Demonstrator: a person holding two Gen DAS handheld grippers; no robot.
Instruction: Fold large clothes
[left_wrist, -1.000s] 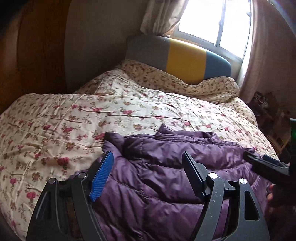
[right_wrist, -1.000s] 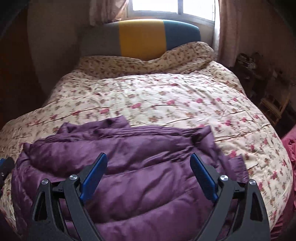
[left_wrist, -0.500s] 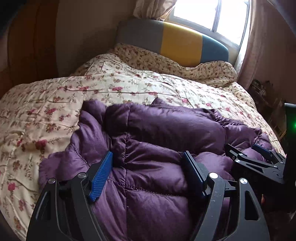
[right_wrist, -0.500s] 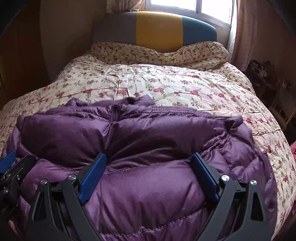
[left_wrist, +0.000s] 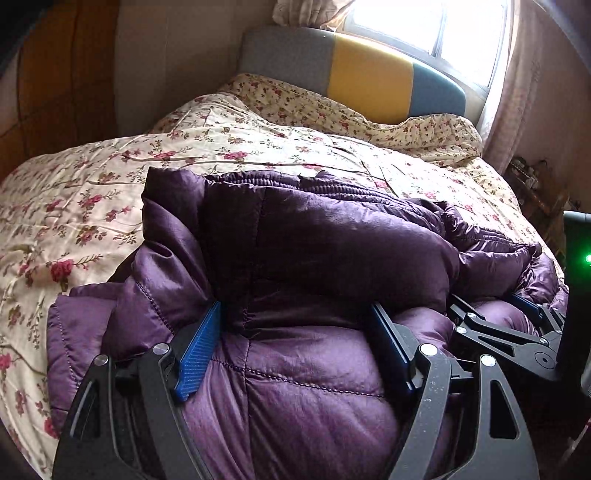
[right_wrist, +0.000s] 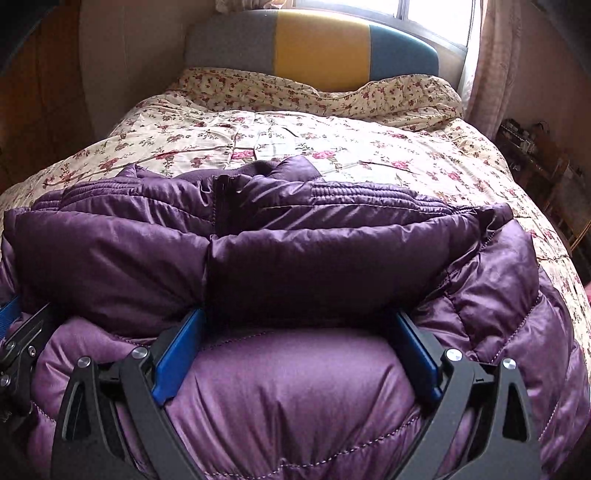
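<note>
Purple jacket (right_wrist: 295, 266) shown doubled over on the bed (right_wrist: 332, 147), 12 o'clock edge bulging; left gripper (left_wrist: 295, 347) and right gripper (right_wrist: 299, 350) spread wide, pressed into padding, nothing clamped; flattening is left.

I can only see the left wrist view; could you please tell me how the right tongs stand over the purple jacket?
Observer: The right tongs are wide open, pushed down into the purple jacket, and a puffy fold of it bulges up between the two blue pads.
Operator: Thank you. Can you see where the zipper is?
Observer: Yes. The zipper runs up the middle of the collar at the jacket's far edge, a little left of centre in the right wrist view.
</note>
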